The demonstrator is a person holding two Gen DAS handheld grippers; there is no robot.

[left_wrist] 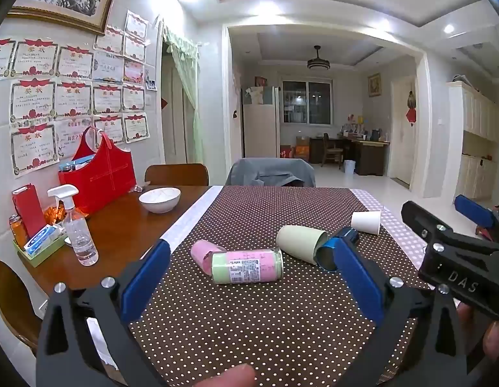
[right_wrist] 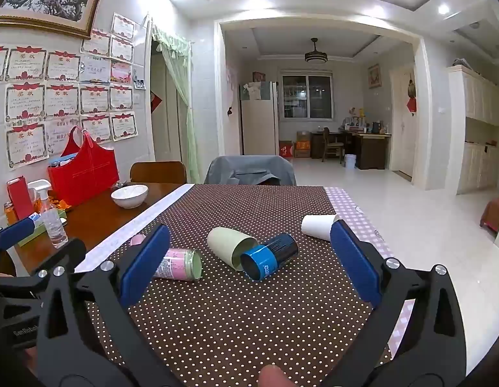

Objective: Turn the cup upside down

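Note:
Several cups lie on their sides on the brown dotted cloth [left_wrist: 249, 316]. A pale green cup [left_wrist: 300, 243] lies mid-table, also in the right wrist view [right_wrist: 231, 246]. A blue and black cup [right_wrist: 269, 255] touches it, partly hidden in the left wrist view [left_wrist: 327, 256]. A white paper cup [left_wrist: 365, 221] lies further right [right_wrist: 317, 225]. A small pink cup [left_wrist: 202, 253] lies behind a pink and green jar [left_wrist: 248, 266]; the jar also shows in the right wrist view [right_wrist: 181, 263]. My left gripper [left_wrist: 249, 274] is open and empty, above the jar. My right gripper [right_wrist: 249, 258] is open and empty, in front of the green and blue cups.
A white bowl [left_wrist: 159, 199], a red bag [left_wrist: 97, 177], a spray bottle [left_wrist: 76, 225] and a green tray of small items [left_wrist: 39, 251] stand on the bare wood at left. Chairs [left_wrist: 177, 174] stand at the far edge. The table's right edge drops to the floor.

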